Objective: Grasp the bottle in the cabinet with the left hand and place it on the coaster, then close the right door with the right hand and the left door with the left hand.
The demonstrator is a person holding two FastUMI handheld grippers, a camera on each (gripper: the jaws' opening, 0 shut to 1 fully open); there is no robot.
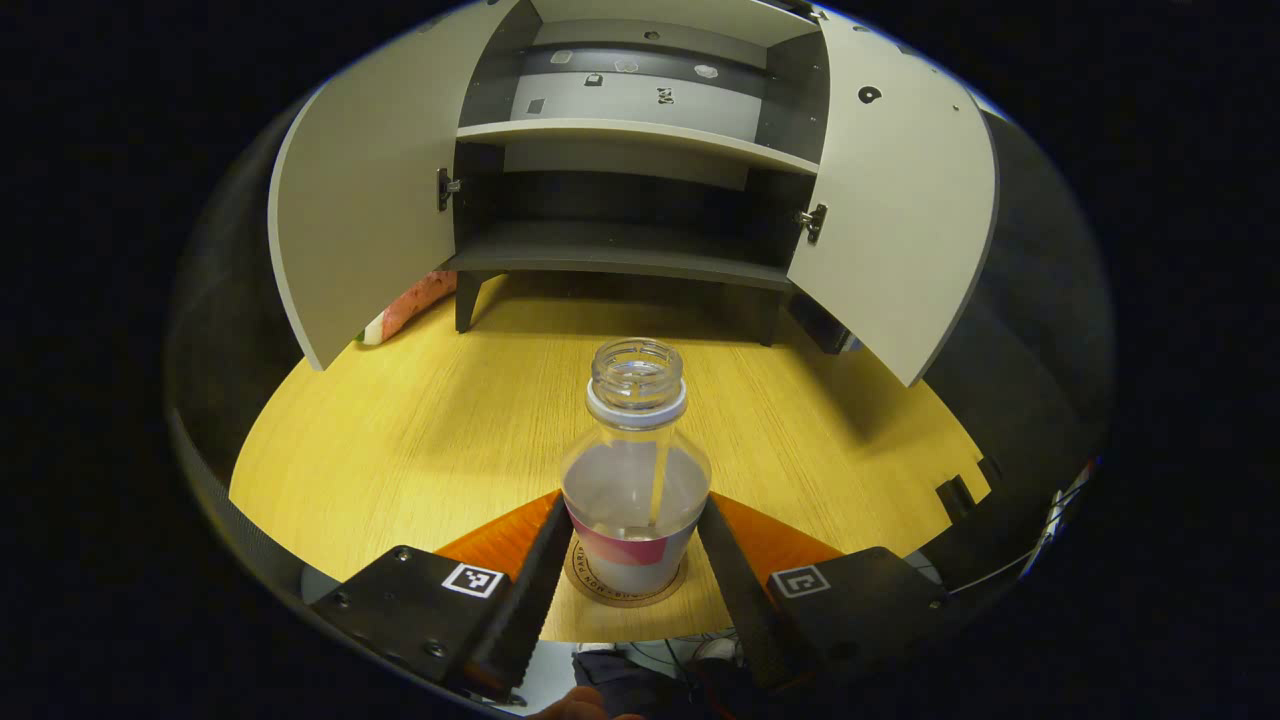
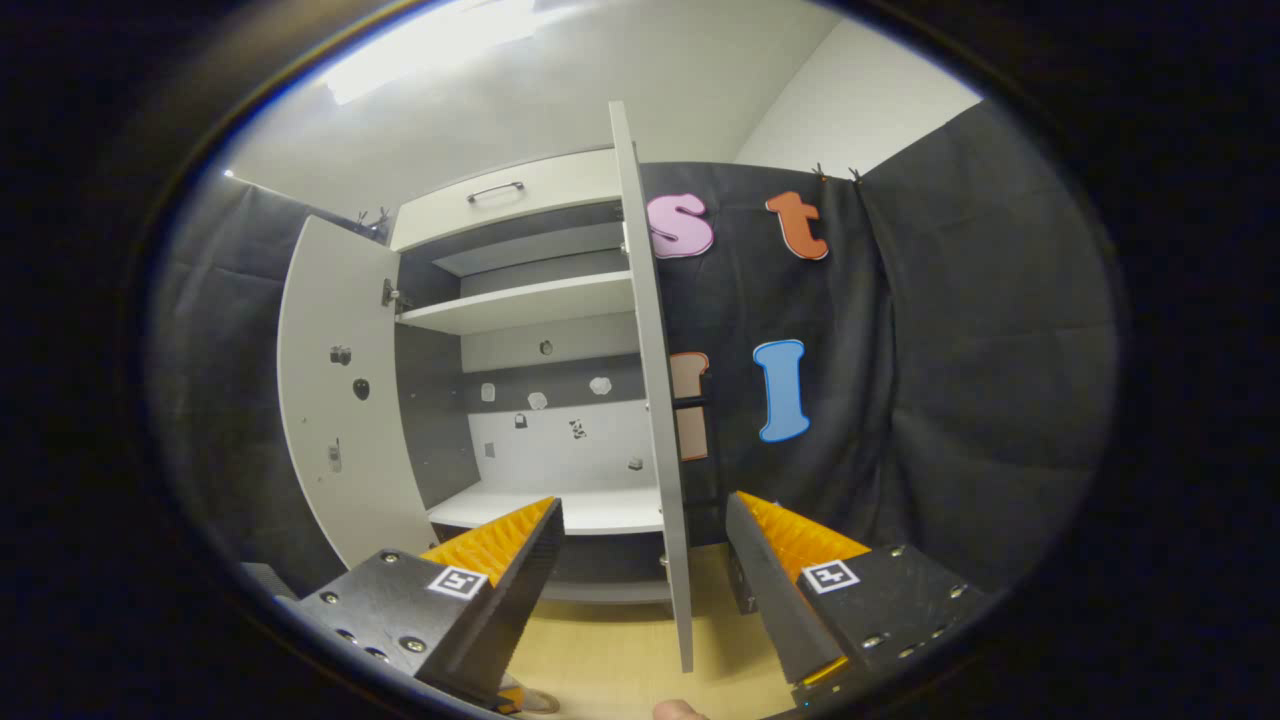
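Bottle (image 1: 636,470) upright on coaster (image 1: 627,595), flanked closely by left gripper (image 1: 631,535); right gripper (image 2: 645,545) wide, empty.

Bright overhead glare, dim fisheye-warped edges.

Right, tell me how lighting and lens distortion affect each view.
Left gripper view: fisheye bows the cabinet doors outward; warm light on the table, the bottle sharp. Right gripper view: bright ceiling glare at the top, right door's edge curved.
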